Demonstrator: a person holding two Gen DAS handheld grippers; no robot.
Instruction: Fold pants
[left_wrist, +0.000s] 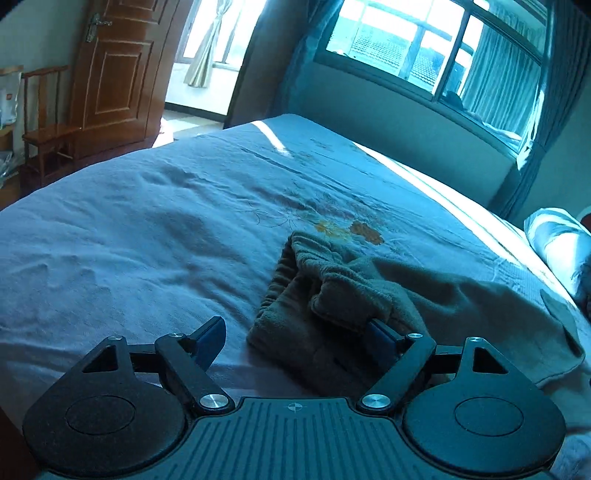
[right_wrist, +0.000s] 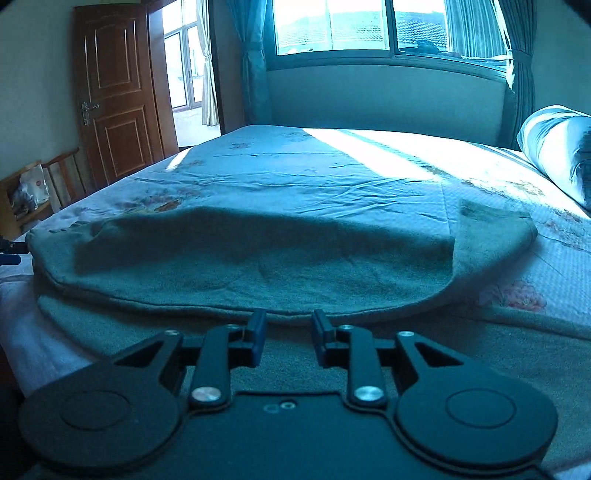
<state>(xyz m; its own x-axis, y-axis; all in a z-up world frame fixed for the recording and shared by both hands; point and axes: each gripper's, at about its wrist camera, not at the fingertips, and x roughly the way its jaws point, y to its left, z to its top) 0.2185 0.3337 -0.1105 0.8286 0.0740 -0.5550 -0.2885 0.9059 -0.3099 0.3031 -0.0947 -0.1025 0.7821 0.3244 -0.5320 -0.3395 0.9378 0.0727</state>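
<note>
Fleece pants (right_wrist: 258, 266): grey-green, soft pile, lying flat on the bed just ahead of the right claw; one layer is folded over another, its long edge running across directly in front of the fingertips.
Waistband (left_wrist: 291, 291): gathered elastic end of the pants, bunched up ahead of the left claw, towards its right finger.
Left claw (left_wrist: 295, 332): jaws wide apart; nothing pressed between them. The left finger hangs over bare bedcover, clear of the cloth; the right finger (left_wrist: 380, 334) is tucked under a flap of the fleece.
Right claw (right_wrist: 289, 334): jaws a little apart, a narrow gap showing between the blue pads; no cloth pinched in the gap. It sits low over the lower layer of the pants, its tips just short of the folded edge.
Bedcover (right_wrist: 314, 177): pale, wrinkled, printed with flowers; spreads out beyond both claws, with a bright strip of sunlight on the far side.
Pillow (right_wrist: 554, 147): far right of the right claw, at the edge of the bed.
Door (right_wrist: 114, 92): brown wood, panelled, far left beyond the bed.
Window (right_wrist: 369, 29): straight ahead past the bed, curtains at both sides.
Chair (left_wrist: 48, 122): wooden, far left, beside the door.
</note>
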